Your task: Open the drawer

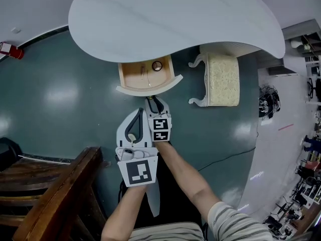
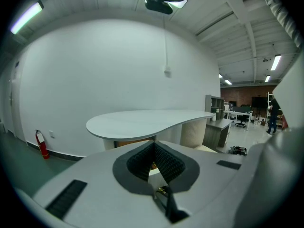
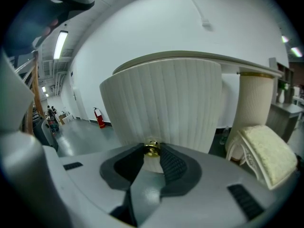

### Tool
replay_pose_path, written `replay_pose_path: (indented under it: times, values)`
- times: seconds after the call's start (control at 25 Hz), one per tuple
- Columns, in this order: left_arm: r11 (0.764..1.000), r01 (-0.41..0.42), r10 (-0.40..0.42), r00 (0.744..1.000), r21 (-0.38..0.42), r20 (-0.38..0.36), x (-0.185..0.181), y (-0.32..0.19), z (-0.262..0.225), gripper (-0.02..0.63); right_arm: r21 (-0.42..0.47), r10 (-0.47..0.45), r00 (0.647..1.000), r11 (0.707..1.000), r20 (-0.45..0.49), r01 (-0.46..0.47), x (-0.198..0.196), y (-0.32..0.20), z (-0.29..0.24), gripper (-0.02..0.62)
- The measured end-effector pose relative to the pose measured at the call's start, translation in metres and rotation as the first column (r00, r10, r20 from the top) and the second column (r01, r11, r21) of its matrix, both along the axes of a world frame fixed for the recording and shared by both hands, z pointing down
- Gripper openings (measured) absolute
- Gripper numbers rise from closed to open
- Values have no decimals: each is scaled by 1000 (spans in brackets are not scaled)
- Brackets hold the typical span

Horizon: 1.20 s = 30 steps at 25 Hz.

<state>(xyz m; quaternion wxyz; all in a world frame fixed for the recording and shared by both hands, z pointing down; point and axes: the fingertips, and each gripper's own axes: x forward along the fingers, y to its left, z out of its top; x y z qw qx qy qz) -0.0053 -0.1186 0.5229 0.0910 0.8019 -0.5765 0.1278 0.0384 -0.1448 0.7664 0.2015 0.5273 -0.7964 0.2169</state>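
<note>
The right gripper (image 3: 152, 150) is clenched on the brass knob (image 3: 152, 147) of the drawer (image 1: 148, 90), probably because the knob is the only purchase for drawing it out. The drawer stands partly out from under the table (image 1: 175, 19). The right forearm (image 1: 188, 179) reaches straight toward the table with the gripper tipped downward, while the left gripper (image 2: 154, 145) hangs farther back from the table, its jaws closed on nothing.
</note>
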Motion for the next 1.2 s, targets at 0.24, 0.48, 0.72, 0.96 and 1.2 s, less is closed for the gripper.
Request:
replay_pose_path:
  times: [0.24,0.48,0.72,0.96,1.2]
  values:
    - [1000,8,-8,1000,-6,-11,-2,4,0,-2,-7,-7,1000,1000,-7,7,2,16,1,112]
    - [1000,18,-18,1000,-11,-20,-5,6,-2,-2,-20,-3,1000,1000,-6,3,4,29,1,112]
    - [1000,23,-23,1000,-9,-21,-6,7,-4,-2,-29,-18,1000,999,-3,18,6,43,2,112]
    - [1000,22,-22,1000,-6,-16,-6,9,-6,-2,-38,-10,1000,999,7,10,6,43,2,112]
    - [1000,27,-27,1000,3,-16,-8,11,-11,-2,-60,-26,1000,998,-9,25,5,44,1,112]
